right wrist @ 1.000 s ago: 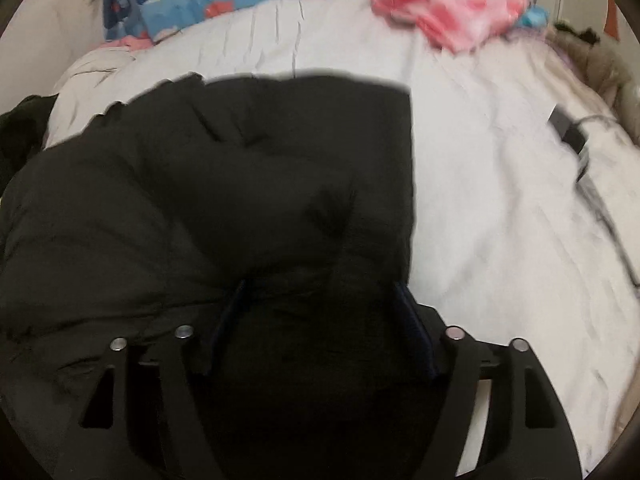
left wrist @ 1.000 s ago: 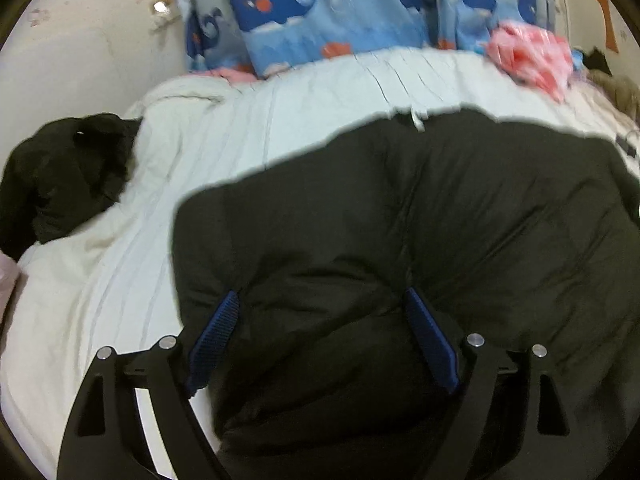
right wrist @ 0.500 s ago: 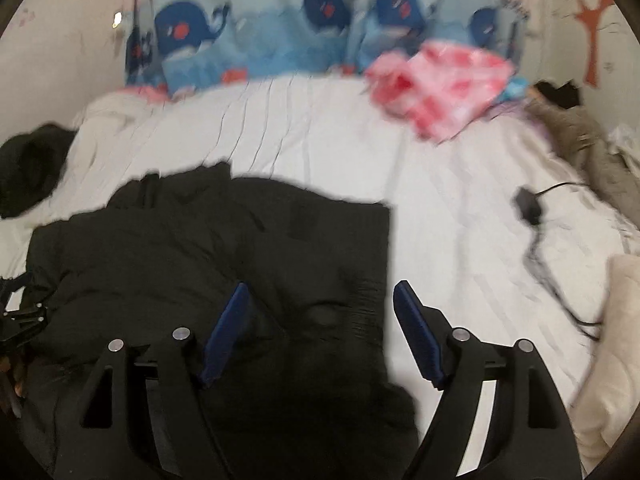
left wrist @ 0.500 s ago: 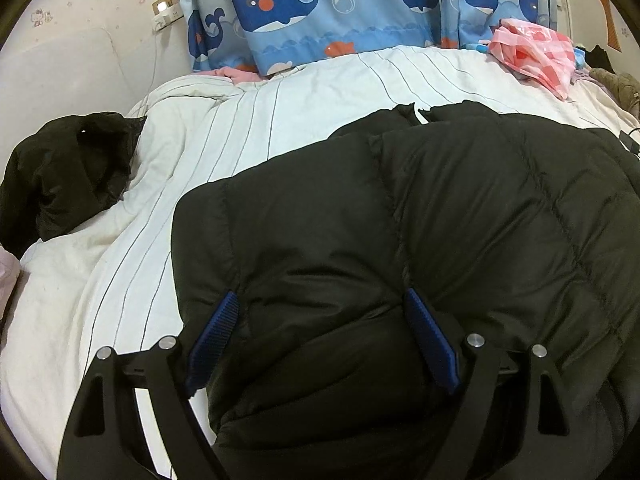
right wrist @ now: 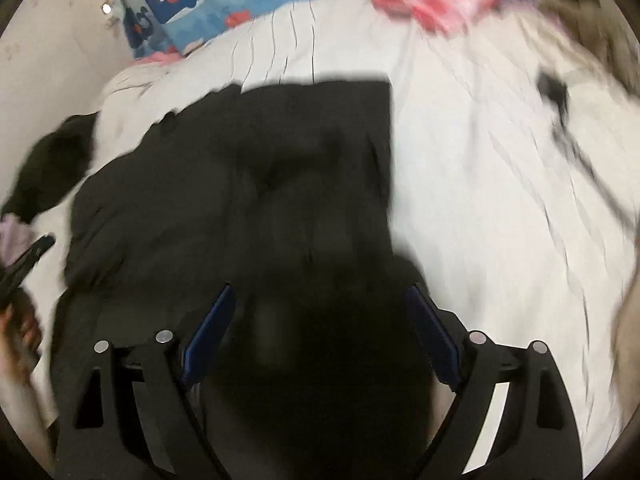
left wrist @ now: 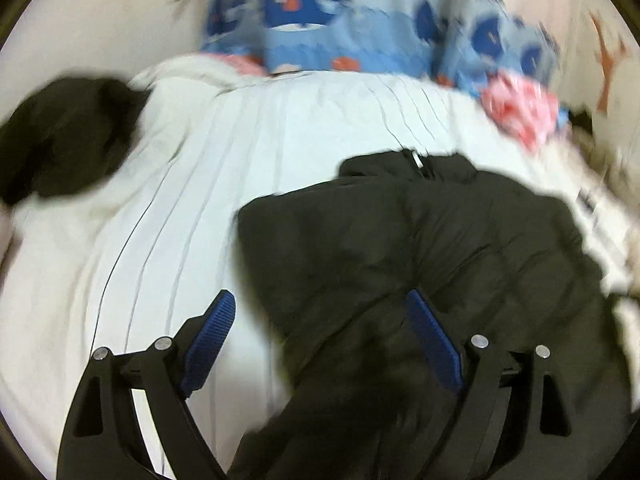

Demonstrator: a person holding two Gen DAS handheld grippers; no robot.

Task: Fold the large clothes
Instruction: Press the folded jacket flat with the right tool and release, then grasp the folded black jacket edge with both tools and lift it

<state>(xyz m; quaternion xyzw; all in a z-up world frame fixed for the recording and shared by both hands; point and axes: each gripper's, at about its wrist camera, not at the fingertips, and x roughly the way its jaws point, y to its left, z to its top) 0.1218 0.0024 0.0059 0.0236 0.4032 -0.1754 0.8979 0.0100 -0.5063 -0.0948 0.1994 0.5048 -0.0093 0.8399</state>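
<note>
A black puffer jacket (left wrist: 420,248) lies folded on the white striped bed (left wrist: 200,200). My left gripper (left wrist: 320,336) hovers over the jacket's left edge. Its jaws are opening: the left pad (left wrist: 212,332) is above bare sheet and the right pad (left wrist: 432,340) above the jacket, neither pressing on it. In the right wrist view the same jacket (right wrist: 260,168) fills the middle. My right gripper (right wrist: 320,336) hangs over its near right part, jaws opening, with dark fabric below and between the pads but not pinched. The picture is blurred.
Another black garment (left wrist: 60,140) is heaped at the bed's left side. A pink cloth (left wrist: 520,112) and whale-print fabric (left wrist: 320,20) lie at the head. A charger with its cable (right wrist: 560,112) rests on the sheet to the right. The other gripper and a hand (right wrist: 20,280) show at the left edge.
Both grippers have lifted and drawn back from the jacket. The left one slid left, so its left pad now stands over sheet. The right jaws have spread wider and let the fabric go.
</note>
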